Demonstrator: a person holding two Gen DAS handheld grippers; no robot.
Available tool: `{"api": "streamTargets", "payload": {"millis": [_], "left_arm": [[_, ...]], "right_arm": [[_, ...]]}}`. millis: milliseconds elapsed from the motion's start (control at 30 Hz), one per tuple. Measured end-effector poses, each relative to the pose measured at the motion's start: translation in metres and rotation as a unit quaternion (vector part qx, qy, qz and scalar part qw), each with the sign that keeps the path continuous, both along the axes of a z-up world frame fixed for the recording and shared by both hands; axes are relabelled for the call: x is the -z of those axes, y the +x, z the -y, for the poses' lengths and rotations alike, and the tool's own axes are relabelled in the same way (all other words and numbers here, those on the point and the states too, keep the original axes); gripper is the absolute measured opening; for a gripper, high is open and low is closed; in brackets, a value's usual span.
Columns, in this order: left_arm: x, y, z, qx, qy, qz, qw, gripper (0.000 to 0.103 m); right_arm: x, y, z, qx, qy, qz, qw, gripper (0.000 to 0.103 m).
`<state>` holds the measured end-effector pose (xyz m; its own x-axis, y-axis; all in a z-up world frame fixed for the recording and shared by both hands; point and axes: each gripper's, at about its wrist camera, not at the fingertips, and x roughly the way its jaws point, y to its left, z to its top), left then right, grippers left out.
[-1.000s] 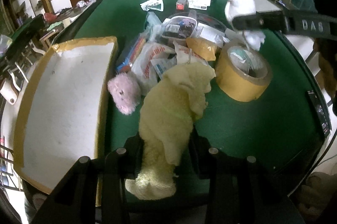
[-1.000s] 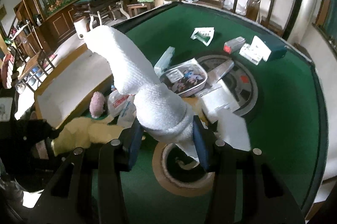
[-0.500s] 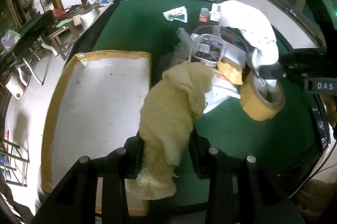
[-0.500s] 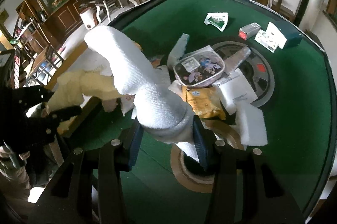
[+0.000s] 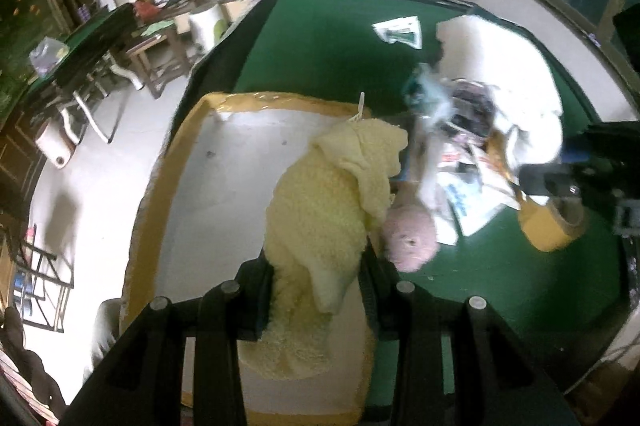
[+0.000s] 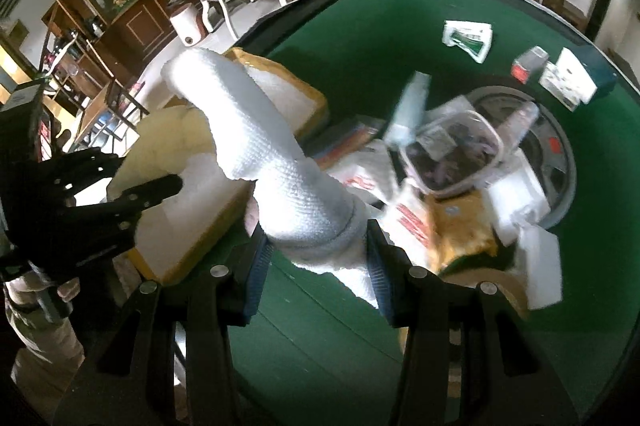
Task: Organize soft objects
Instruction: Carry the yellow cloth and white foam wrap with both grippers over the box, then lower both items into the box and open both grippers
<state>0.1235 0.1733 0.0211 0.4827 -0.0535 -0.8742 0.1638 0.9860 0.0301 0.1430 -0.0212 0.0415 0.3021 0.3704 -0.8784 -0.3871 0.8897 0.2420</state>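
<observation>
Green felt table (image 5: pixel 320 49) with clutter at right: we had our left gripper (image 5: pixel 316 290) pinching the yellow plush (image 5: pixel 320 209) directly over the white tray (image 5: pixel 224 177), our right gripper (image 6: pixel 316 258) clamping the white towel (image 6: pixel 256 141), tray lying to its left.

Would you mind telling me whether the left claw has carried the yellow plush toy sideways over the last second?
Yes. The yellow plush toy was over the green table; now it hangs over the white tray.
</observation>
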Motion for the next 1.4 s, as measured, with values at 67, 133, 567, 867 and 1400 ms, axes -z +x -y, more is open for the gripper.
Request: {"api": "streamTargets", "payload": {"millis": [67, 133, 567, 867, 1400], "left_arm": [[0.005, 0.006, -0.008, -0.012, 0.002, -0.005, 0.9999, 0.037], [0.008, 0.009, -0.014, -0.019, 0.003, -0.010, 0.9998, 0.037], [0.034, 0.039, -0.035, -0.057, 0.005, -0.046, 0.9973, 0.037], [0.041, 0.045, -0.040, -0.068, 0.006, -0.053, 0.9963, 0.037], [0.044, 0.052, -0.042, -0.071, -0.002, -0.059, 0.9958, 0.037]], "right_arm": [[0.000, 0.004, -0.011, -0.005, 0.006, -0.007, 1.000, 0.045], [0.001, 0.009, -0.018, -0.008, 0.011, -0.014, 1.000, 0.045], [0.023, 0.059, -0.080, 0.009, 0.056, -0.073, 0.996, 0.045], [0.035, 0.076, -0.116, 0.007, 0.049, -0.060, 0.997, 0.045], [0.069, 0.106, -0.129, 0.021, 0.043, -0.087, 0.995, 0.046]]}}
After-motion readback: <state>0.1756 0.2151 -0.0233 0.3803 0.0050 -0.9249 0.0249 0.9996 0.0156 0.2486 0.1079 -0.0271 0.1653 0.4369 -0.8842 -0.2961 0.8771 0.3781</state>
